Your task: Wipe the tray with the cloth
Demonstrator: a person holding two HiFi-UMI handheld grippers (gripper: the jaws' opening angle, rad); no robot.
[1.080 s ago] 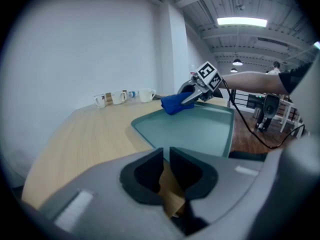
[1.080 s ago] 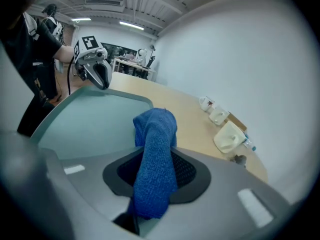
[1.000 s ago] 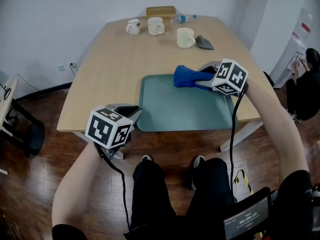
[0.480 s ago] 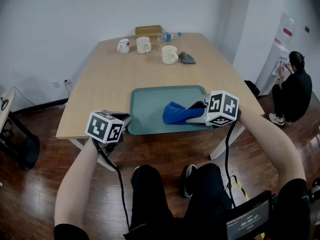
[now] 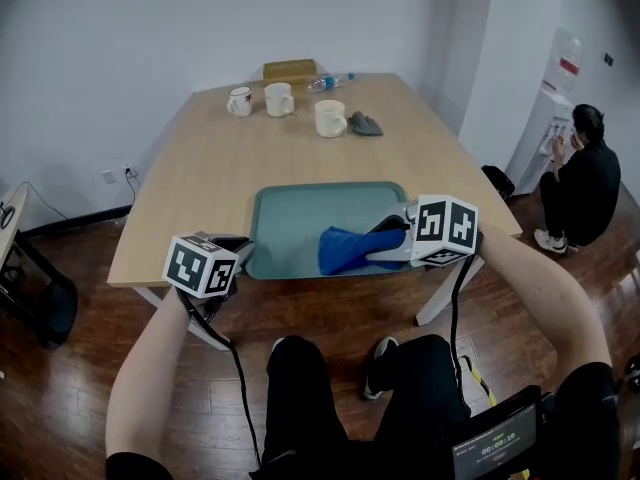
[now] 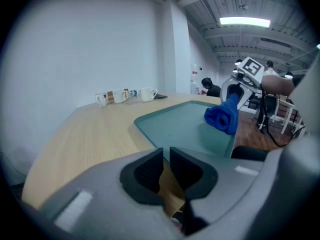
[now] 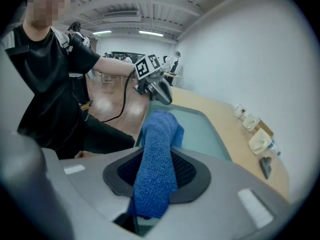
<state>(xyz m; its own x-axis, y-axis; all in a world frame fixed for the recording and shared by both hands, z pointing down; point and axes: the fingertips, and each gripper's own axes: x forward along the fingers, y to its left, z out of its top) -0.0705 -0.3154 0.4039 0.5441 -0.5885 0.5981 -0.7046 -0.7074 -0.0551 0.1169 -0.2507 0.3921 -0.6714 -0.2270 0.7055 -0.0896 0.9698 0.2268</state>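
Blue terry cloth point(image 7: 156, 156) is clamped between the two dark pads of the right gripper point(image 7: 156, 173). The jaws are closed on it, holding a thick rolled fold that fills the gap. From the tips the cloth runs forward and ends in a bunched lump. That lump sits over the teal rectangular plastic tray point(image 7: 202, 129), and in the head view it appears to lie on the tray floor close to the near rim.

Left gripper point(image 6: 166, 160) has its jaws drawn together, with only a thin slit between the pads and nothing held in it. Pale wood shows through the slit. Just ahead of these tips lies the tray's near left corner point(image 6: 145, 126) — beside the tips, but contact cannot be confirmed. Further ahead and across the tray, the cloth point(image 6: 222, 116) hangs from the right gripper point(image 6: 235, 91).

In the head view both grippers are at the near edge of the light wooden table point(image 5: 190, 178), the left gripper point(image 5: 238, 250) off the tray's corner and the right gripper point(image 5: 388, 243) over its near right part. The cloth point(image 5: 345, 251) covers that part, and the rest of the tray point(image 5: 295, 213) is bare.

Well beyond both sets of jaws, at the far end of the table, stand three white mugs point(image 5: 279, 99), a dark grey crumpled object point(image 5: 366, 124), a tan box point(image 5: 289, 69) and a clear plastic bottle point(image 5: 328, 82) lying on its side. A person in dark clothing point(image 5: 578, 183) sits off to the right — clear of the table.
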